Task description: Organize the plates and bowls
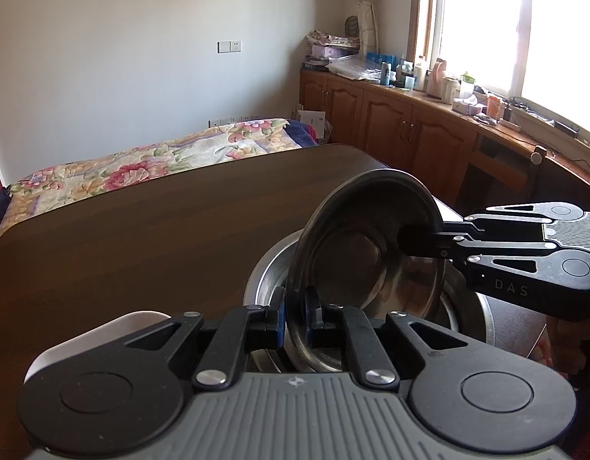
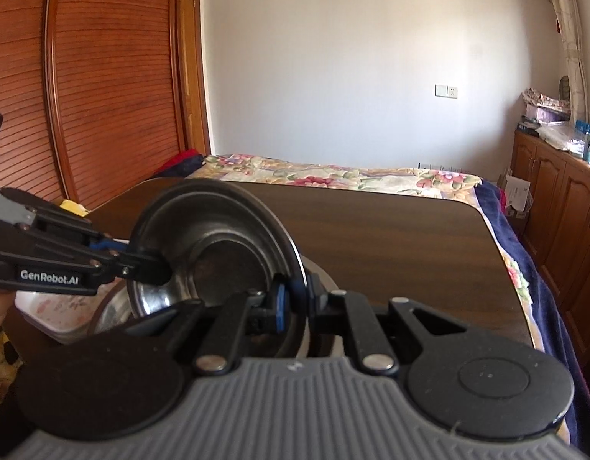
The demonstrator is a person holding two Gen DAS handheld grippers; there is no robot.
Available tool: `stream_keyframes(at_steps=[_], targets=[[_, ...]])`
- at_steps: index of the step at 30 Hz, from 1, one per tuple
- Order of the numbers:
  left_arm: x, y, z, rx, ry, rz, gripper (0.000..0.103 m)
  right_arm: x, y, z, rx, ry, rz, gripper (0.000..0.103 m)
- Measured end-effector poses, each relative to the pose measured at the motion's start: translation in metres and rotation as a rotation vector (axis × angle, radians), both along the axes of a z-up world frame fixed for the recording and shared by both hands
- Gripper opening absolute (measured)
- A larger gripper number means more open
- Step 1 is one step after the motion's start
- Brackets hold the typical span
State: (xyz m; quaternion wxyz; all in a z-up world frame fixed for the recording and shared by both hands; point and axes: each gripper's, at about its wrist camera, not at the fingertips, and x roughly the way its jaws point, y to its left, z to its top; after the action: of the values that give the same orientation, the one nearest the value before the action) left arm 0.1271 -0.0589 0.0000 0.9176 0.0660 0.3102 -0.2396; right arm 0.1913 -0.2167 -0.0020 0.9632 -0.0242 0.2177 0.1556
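Observation:
A small steel bowl [image 1: 356, 257] is held tilted on its side above the dark wooden table [image 1: 141, 230]. My left gripper [image 1: 295, 318] is shut on its near rim, blue pads on either side of the metal. My right gripper [image 1: 421, 243] reaches in from the right, shut on the opposite rim. In the right wrist view the same bowl [image 2: 225, 257] is pinched by my right gripper [image 2: 295, 299], with my left gripper [image 2: 153, 266] on the far rim. Right under the bowl sits a larger steel bowl [image 1: 268, 272].
A white floral dish [image 2: 45, 306] lies beside the larger steel bowl [image 2: 110, 306] at the table's left. A bed with a floral cover [image 1: 149, 165] lies beyond the table's far edge. Wooden cabinets [image 1: 410, 130] with clutter on top line the window wall; a wardrobe [image 2: 103, 96] stands far left.

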Motion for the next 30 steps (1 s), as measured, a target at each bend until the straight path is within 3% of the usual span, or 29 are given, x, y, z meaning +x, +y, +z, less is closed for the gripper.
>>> stream_keyframes(at_steps=[17,26,30], targets=[[0.001,0.002,-0.012,-0.034,0.013,0.033,0.011,-0.003,0.013,-0.008,-0.065,-0.01,0.011,0.017],[-0.002,0.009,-0.009,-0.075,0.005,0.043,0.025,-0.002,0.018,-0.007,-0.093,-0.019,0.014,0.018],[-0.007,0.014,-0.008,-0.088,-0.007,0.046,0.027,-0.004,0.02,-0.006,-0.093,-0.026,0.018,0.024]])
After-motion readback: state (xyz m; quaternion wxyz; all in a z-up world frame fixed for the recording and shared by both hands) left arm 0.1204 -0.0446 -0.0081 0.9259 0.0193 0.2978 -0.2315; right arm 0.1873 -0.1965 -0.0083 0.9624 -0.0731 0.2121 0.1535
